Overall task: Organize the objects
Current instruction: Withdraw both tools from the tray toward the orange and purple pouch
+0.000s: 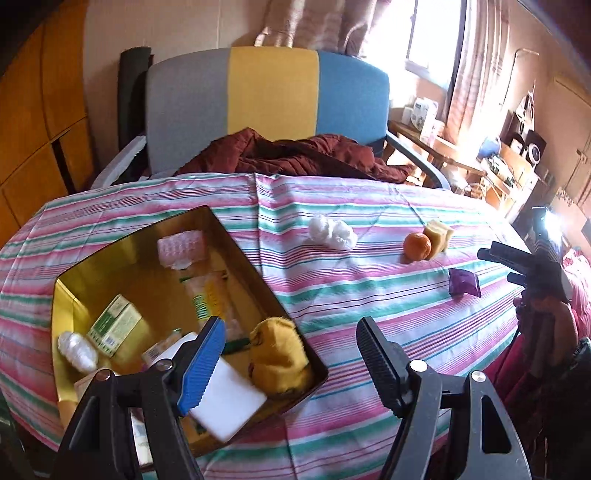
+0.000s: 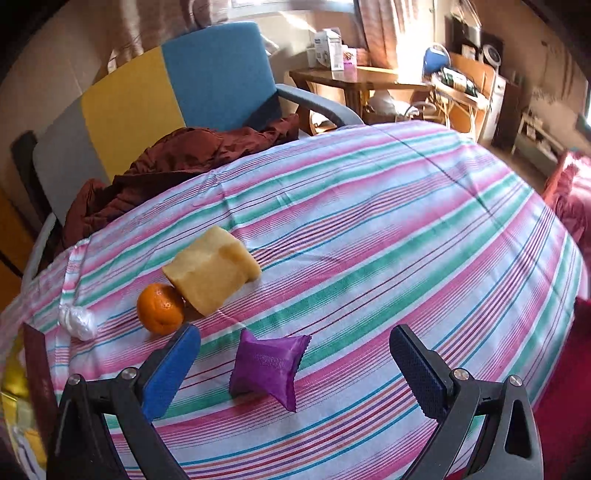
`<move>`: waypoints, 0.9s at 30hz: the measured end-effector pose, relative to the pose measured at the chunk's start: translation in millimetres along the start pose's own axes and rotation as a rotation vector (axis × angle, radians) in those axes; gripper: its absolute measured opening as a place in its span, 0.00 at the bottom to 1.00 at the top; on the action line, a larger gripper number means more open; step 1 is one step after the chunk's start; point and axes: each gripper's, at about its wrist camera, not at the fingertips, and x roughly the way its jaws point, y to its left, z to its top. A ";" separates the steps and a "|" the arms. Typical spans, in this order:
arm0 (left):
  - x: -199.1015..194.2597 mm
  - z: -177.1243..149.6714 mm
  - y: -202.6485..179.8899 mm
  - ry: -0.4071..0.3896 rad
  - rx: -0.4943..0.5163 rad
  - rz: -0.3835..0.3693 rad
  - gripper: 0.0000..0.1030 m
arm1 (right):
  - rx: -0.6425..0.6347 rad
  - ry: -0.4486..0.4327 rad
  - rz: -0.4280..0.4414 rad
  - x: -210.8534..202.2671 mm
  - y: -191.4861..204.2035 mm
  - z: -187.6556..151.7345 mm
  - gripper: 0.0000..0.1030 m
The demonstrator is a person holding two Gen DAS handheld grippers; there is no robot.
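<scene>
Sunlit window point(image 1: 432, 33), tricolour armchair point(image 1: 269, 96)

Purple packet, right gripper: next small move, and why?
Probably lower the right gripper straight onto the purple packet and close. Its jaws stand open and empty with the packet lying between them on the striped cloth, clear of the orange. Then to the tin.

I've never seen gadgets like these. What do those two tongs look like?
Both are black plastic frames with silver screws at the joints. The left tongs have one ribbed blue pad and one ribbed black pad. The right tongs have two blue pads.
</scene>
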 end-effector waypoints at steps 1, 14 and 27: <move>4.3 3.7 -4.0 0.006 0.002 -0.002 0.72 | 0.019 0.006 -0.002 0.9 -3.9 -0.1 1.00; 61.7 23.7 -76.8 0.101 0.122 -0.084 0.72 | 0.162 0.080 0.042 11.4 -28.7 -4.3 1.00; 102.6 42.9 -119.0 0.131 0.174 -0.162 0.71 | 0.068 0.159 0.136 23.4 -7.4 -9.6 1.00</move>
